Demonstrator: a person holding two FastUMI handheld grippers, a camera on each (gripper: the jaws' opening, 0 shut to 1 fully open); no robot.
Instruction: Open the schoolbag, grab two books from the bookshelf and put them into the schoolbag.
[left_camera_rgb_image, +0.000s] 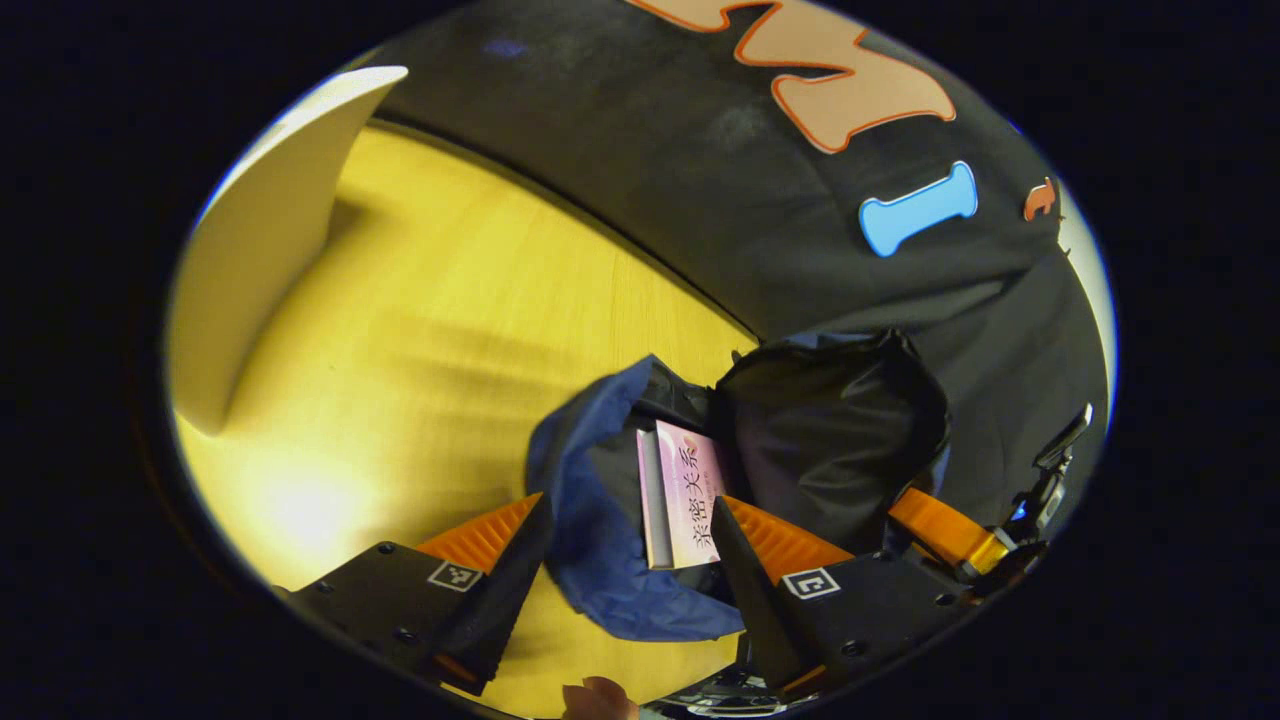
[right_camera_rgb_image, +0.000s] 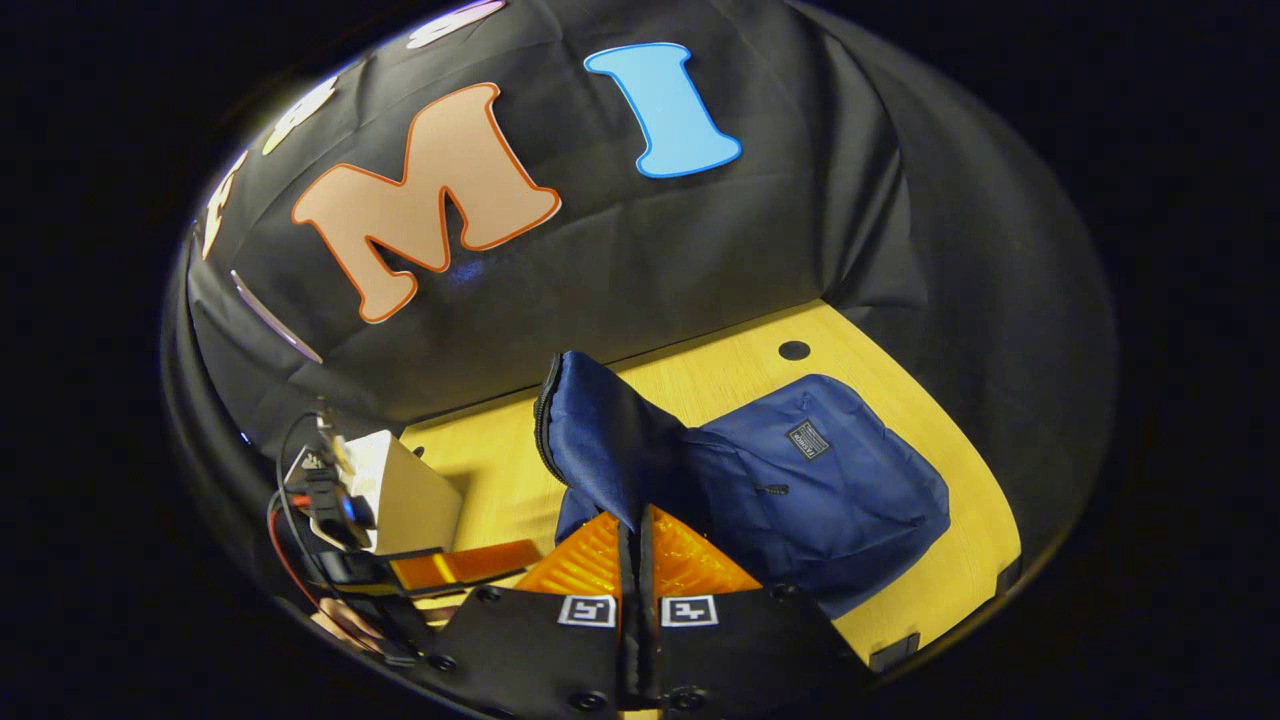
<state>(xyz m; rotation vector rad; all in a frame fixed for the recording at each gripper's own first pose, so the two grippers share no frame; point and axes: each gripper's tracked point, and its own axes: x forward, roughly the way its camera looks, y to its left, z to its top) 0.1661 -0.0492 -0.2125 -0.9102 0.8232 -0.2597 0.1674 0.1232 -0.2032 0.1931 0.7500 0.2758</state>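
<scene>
Book (left_camera_rgb_image: 685, 495) number one sits inside the open bag (left_camera_rgb_image: 600, 560), standing on edge in the mouth, at about 12 o'clock from my left gripper (left_camera_rgb_image: 630, 545). The left jaws are spread wide and hold nothing; the book is between the two fingers but I see no contact with either. I judge that I am at the release of this book, so about half of the loading is done.

My right gripper (right_camera_rgb_image: 640, 545) has its jaws pressed together on the flap (right_camera_rgb_image: 600, 440) of the bag and lifts it upright, which keeps the mouth open. In the right gripper view the body of the bag lies flat toward 2 o'clock on the table (right_camera_rgb_image: 900, 400).

Next move, as I judge it: pull the left gripper straight back out of the mouth, then go to the shelf (left_camera_rgb_image: 265, 240) at 10 o'clock for a second book. The right gripper should not let go of the flap.

Room: the table between bag and shelf is bare, so the path is free. The wall (left_camera_rgb_image: 700, 190) runs close behind the bag at 12 o'clock. The table edge is near the bag at 4 o'clock in the right gripper view.
</scene>
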